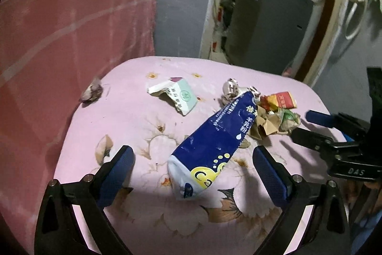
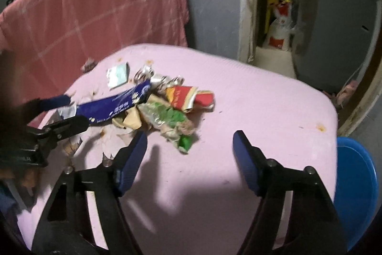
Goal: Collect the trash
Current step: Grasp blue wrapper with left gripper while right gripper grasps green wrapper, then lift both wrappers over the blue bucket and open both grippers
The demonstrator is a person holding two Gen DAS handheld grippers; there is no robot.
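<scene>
Trash (image 1: 274, 116) litters pink floral cover (image 2: 262, 97)

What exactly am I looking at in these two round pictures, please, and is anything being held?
These are no robot arms: a person carries a two-finger gripper in each hand, and a fisheye camera on each looks forward along its fingers. One picture is from the left gripper, the other from the right gripper; each also shows the other at its edge. Both are open and hold nothing. Below lies a pink cushion with litter: a blue pouch between the left gripper's fingers, a torn white carton, a red wrapper, a green wrapper and crumpled paper. A blue bin stands beside it.
</scene>
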